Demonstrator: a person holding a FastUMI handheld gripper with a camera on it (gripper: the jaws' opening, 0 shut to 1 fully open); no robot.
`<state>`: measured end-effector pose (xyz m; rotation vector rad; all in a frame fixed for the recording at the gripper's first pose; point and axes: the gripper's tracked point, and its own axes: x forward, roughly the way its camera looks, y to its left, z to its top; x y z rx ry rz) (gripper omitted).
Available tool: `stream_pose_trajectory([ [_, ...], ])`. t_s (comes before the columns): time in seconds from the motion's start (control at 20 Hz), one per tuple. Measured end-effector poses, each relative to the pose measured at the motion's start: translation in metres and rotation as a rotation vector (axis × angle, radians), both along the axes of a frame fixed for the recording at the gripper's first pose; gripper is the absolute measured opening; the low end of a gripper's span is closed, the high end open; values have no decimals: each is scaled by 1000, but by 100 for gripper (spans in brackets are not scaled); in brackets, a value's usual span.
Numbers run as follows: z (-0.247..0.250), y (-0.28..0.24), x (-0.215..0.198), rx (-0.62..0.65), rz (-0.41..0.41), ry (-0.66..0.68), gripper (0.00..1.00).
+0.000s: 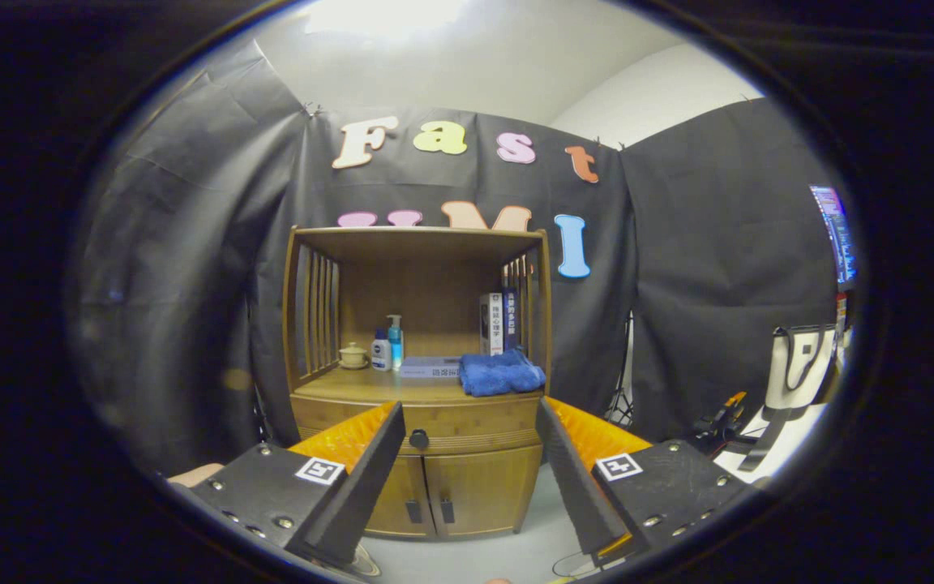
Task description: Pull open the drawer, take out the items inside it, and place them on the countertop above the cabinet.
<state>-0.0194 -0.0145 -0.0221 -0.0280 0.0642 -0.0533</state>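
A wooden cabinet [467,487] stands against the booth wall, some way beyond my fingers. Its drawer [475,423] sits shut under the countertop [353,388], with a round dark knob [418,439] just right of my left fingertip. On the countertop lie a folded blue towel [502,373], a flat grey box [430,368], two small bottles [387,345], a small lidded cup [353,355] and upright books [499,323]. My gripper [471,418] is open, its fingers spread wide with nothing between them, framing the drawer front. The drawer's contents are hidden.
Two lower doors [443,491] with small dark handles sit under the drawer. A bag [799,365] and dark gear rest on a white surface to the right. A light stand [621,397] is beside the cabinet's right side. Pale floor lies before the cabinet.
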Motion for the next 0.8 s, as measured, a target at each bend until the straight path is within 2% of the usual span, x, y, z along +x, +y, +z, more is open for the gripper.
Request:
stream_pose_trajectory([
  [0.35,-34,17,61,26,78,38,97],
  [0.6,-77,42,131,100,153,64,97],
  [0.8,-127,54,190,83,162,137,97],
])
